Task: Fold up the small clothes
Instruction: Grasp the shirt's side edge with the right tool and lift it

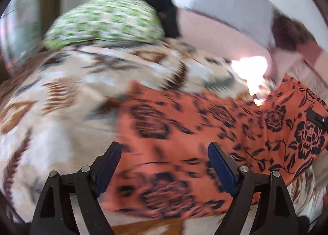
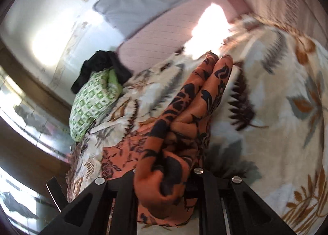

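An orange cloth with black flowers lies spread on a cream leaf-print blanket. My left gripper is open just above the cloth's near edge, with nothing between its fingers. In the right wrist view the same orange cloth is bunched and lifted, and my right gripper is shut on a thick fold of it. The right gripper's tip shows at the right edge of the left wrist view, on the raised corner of the cloth. The left wrist view is motion-blurred.
A folded green-and-white checked garment lies at the far side of the blanket, with a black garment behind it. A pink bedsheet and a grey pillow lie beyond. A wooden bed edge and floor are to the left.
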The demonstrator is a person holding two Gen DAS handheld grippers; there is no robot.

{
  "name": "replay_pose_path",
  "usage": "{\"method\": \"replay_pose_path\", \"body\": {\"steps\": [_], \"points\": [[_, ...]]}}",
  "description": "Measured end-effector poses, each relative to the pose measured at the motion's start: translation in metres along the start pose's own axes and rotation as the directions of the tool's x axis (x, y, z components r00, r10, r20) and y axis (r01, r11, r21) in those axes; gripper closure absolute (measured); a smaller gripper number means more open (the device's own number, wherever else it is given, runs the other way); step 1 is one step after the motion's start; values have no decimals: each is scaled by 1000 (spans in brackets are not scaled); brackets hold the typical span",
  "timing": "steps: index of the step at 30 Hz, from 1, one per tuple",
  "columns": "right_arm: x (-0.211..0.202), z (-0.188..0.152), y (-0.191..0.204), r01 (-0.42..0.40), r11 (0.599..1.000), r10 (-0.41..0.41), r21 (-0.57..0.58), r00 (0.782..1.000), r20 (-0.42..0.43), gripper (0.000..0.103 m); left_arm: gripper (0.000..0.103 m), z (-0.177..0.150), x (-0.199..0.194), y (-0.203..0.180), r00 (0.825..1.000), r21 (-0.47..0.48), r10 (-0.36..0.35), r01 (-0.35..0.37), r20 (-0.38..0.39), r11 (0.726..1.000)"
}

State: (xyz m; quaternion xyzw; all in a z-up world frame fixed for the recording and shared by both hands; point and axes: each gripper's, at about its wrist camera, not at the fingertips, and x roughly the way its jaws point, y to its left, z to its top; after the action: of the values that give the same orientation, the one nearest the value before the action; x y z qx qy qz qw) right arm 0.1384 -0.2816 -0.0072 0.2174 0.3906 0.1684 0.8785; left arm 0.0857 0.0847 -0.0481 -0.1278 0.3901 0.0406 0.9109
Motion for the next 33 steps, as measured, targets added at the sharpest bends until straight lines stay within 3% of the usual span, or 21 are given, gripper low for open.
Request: {"method": "replay_pose_path", "body": {"steps": [4,6,8,9,10,12,16,21,24,27,30,33], "points": [[33,-32,104,-66,975,53,-212,996,-67,86,16,-14,-34,75,993,-159,94,-82,72,984],[73,-63,133,-86,965,47,-250,987,-156,86,16,-27,-32,104,990,-220,136,-122,48,968],[128,-102,144,-88,957,-1,-276,952,-306,86,16,-37,-24,124,991,-273,131,-123,11,954],[157,-123,144,-68,953,-50,-294,924,-379,86,16,-41,-19,130,992,-287,125,-119,4,950],[175,-136,140,-59,958,-66,-282,908,-414,86,16,-45,-19,135,993,-295,117,-114,-7,949],[169,-128,139,-62,976,-27,-211,918,-395,86,16,-48,-22,139,994,-302,110,-102,8,948],[142,-91,154,-96,976,19,-198,934,-356,87,16,-49,-27,143,996,-307,86,-72,33,949],[113,-64,168,-150,985,129,-87,969,-212,87,16,-47,-28,145,997,-294,67,-53,38,954],[136,-89,173,-128,990,108,-66,963,-247,86,16,-48,-24,150,998,-316,61,-51,22,947],[178,-129,170,-66,991,17,-112,921,-390,86,16,-48,-22,149,998,-310,62,-55,14,949],[168,-123,170,-89,994,59,-70,935,-350,86,16,-50,-23,144,998,-284,69,-62,14,957],[142,-97,185,-112,987,77,-116,959,-272,86,16,-48,-21,142,998,-282,66,-59,14,958]]}}
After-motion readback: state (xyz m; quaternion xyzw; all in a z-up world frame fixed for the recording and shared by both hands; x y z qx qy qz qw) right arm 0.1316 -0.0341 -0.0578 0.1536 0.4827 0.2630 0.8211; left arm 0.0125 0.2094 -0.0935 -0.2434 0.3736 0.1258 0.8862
